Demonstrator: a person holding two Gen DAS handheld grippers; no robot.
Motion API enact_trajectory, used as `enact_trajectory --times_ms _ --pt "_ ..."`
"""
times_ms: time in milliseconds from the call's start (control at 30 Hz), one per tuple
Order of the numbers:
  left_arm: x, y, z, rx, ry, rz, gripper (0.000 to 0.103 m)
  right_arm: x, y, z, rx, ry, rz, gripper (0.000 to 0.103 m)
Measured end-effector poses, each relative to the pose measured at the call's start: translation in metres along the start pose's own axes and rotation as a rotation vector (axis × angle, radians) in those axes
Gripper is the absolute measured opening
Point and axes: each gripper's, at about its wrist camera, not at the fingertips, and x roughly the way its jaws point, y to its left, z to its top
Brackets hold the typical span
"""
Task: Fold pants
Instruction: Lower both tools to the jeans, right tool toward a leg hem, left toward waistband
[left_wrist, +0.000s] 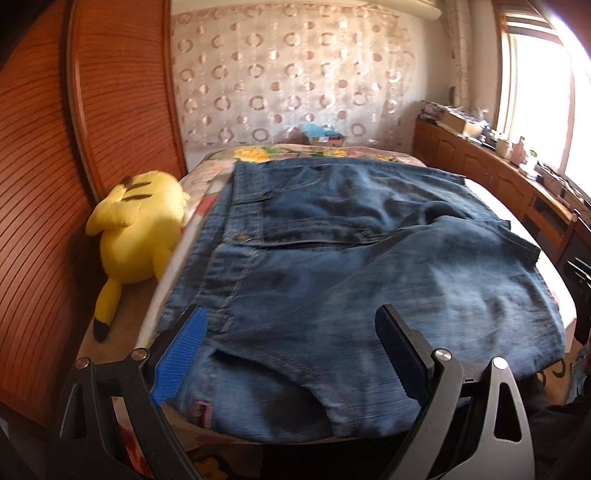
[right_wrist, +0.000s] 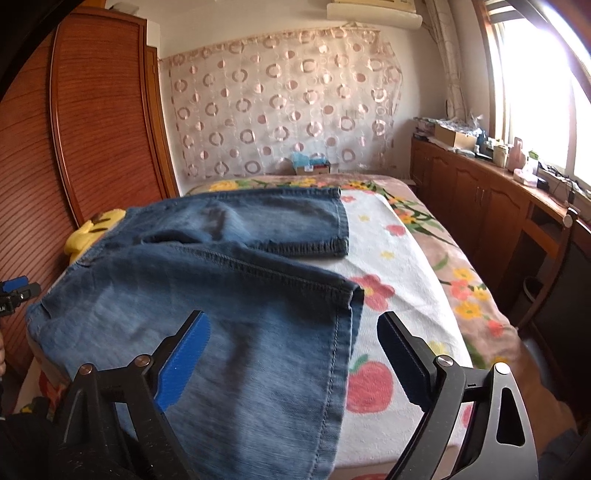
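Blue denim pants (left_wrist: 332, 266) lie spread on the bed, waistband at the left, legs running right. In the right wrist view the pants (right_wrist: 221, 295) show two leg hems; the near leg drapes over the bed's front edge. My left gripper (left_wrist: 291, 350) is open and empty, hovering over the near waist and seat area. My right gripper (right_wrist: 295, 354) is open and empty, hovering over the near leg's hem. The left gripper also shows at the left edge of the right wrist view (right_wrist: 14, 291).
A yellow plush toy (left_wrist: 136, 236) lies at the bed's left edge beside the wooden wardrobe (left_wrist: 55, 166). The bed (right_wrist: 406, 266) has a floral cover. A wooden cabinet (right_wrist: 480, 195) with clutter runs along the right wall under the window. A small box (right_wrist: 312, 166) sits by the curtain.
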Motion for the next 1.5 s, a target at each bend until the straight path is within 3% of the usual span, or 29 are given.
enact_trajectory --times_ms 400,467,533,867,1133,1500 --pt "0.018 0.066 -0.021 -0.088 0.036 0.087 0.085 0.005 0.006 0.001 -0.019 0.092 0.014 0.086" --pt "0.022 0.072 -0.025 -0.097 0.051 0.098 0.078 0.000 0.005 0.004 -0.023 0.101 0.019 0.086" --pt "0.025 0.076 -0.028 -0.105 0.067 0.110 0.078 -0.002 0.000 0.003 -0.024 0.101 0.021 0.086" --pt "0.037 0.084 -0.042 -0.114 0.111 0.092 0.078 -0.017 -0.018 -0.007 -0.016 0.109 0.027 0.083" --pt "0.039 0.086 -0.044 -0.129 0.104 0.073 0.076 -0.030 -0.023 -0.015 -0.014 0.150 0.035 0.074" --pt "0.026 0.085 -0.042 -0.132 0.054 0.008 0.039 -0.022 -0.015 -0.010 -0.026 0.167 0.059 0.054"
